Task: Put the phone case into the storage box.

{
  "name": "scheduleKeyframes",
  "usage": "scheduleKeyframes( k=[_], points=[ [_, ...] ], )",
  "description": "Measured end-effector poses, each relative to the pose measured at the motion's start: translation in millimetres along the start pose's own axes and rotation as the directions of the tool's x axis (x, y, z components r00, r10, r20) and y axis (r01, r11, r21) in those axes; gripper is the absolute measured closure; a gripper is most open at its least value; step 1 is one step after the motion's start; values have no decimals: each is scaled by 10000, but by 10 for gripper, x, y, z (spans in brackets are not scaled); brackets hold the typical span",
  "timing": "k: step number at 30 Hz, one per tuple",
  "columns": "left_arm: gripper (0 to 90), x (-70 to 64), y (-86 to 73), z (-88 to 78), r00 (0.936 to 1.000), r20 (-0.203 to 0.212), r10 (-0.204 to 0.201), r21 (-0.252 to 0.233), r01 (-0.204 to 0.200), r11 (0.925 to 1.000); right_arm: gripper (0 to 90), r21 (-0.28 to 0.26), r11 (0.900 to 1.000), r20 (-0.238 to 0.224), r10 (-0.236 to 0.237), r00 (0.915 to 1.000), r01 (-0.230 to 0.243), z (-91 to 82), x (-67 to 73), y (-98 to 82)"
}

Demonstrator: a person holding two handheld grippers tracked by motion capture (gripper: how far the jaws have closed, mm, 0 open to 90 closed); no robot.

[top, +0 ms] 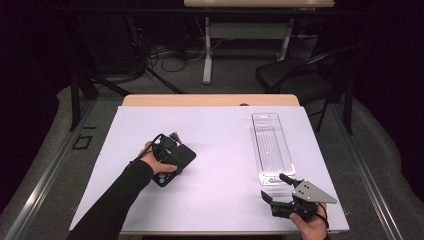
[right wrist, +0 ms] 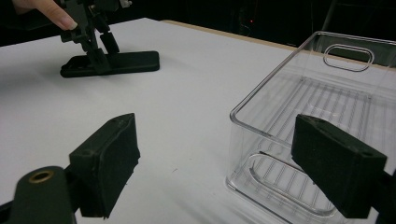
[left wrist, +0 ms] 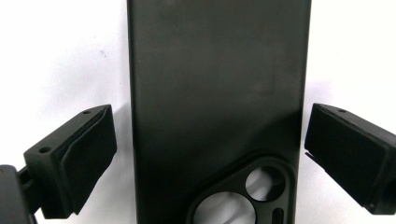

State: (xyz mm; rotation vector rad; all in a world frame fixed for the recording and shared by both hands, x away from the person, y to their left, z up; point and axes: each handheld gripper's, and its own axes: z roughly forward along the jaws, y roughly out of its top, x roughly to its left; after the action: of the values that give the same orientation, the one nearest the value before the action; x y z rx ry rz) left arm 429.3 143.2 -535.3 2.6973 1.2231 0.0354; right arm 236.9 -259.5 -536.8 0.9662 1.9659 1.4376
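A black phone case (top: 184,155) (left wrist: 215,93) (right wrist: 126,62) lies flat on the white mat, camera cut-out toward the person. My left gripper (top: 172,159) (left wrist: 211,126) (right wrist: 100,51) points down over it, open, one jaw on each long side of the case with a thin gap at both. A clear plastic bin (top: 257,145) (right wrist: 275,74) lies lengthwise at the right, with nothing in it. My right gripper (top: 274,186) (right wrist: 215,128) rests low at the bin's near end, open, with nothing between its jaws; its right jaw stands in front of the bin's near wall.
The white mat (top: 225,125) covers most of the wooden table (top: 210,100). Behind the table stand a black folding chair (top: 290,75) at the right and the white legs of another desk (top: 207,50), with cables on the floor.
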Motion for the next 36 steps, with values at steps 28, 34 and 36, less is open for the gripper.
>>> scheduleKeyframes(
  k=[28, 34, 36],
  points=[
    [76, -24, 29, 24, 9998, -196, 87, 276, -81, 9996, 141, 24, 10000, -30, -26, 10000, 26, 8, -2, -5],
    [79, -26, 29, 23, 9998, -200, 75, 283, -69, 9996, 141, 17, 10000, -34, -14, 10000, 14, 7, -3, -5],
    [85, -25, 30, 19, 9998, -200, 76, 303, -70, 9995, 141, 20, 10000, -31, -19, 10000, 19, 7, -2, -4]
  ],
)
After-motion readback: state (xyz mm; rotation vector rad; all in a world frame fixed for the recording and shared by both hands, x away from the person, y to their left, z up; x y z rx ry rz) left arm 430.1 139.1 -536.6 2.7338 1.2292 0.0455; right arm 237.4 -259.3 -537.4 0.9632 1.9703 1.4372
